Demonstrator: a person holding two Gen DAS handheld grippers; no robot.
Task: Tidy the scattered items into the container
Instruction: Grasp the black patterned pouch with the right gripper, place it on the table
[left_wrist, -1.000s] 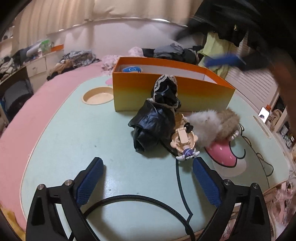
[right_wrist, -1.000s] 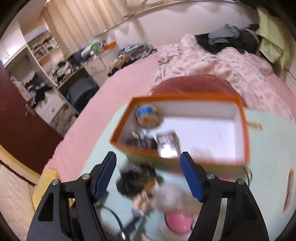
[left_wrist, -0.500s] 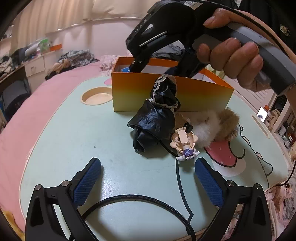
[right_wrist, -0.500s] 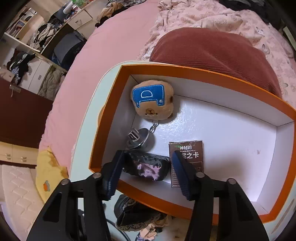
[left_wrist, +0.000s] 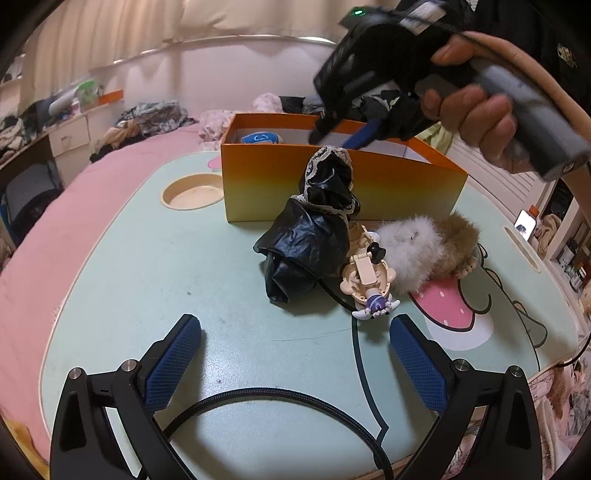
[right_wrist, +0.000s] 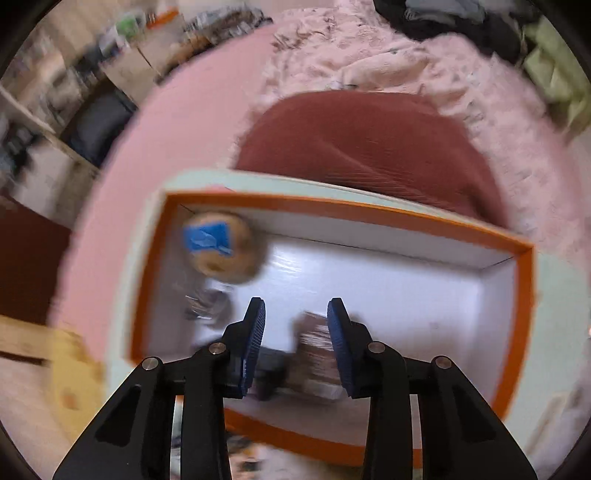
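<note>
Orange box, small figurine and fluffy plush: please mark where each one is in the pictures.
orange box (left_wrist: 295, 192), left wrist view, on its front wall.
figurine (left_wrist: 365, 275), left wrist view, on its beige body.
fluffy plush (left_wrist: 413, 247), left wrist view, on its white fur.

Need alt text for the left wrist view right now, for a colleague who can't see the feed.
Open left tongs hover over a mint green table facing a black bag, a small figurine and a fluffy toy before an orange box. Above it, a hand holds the right tongs, closing.
</note>
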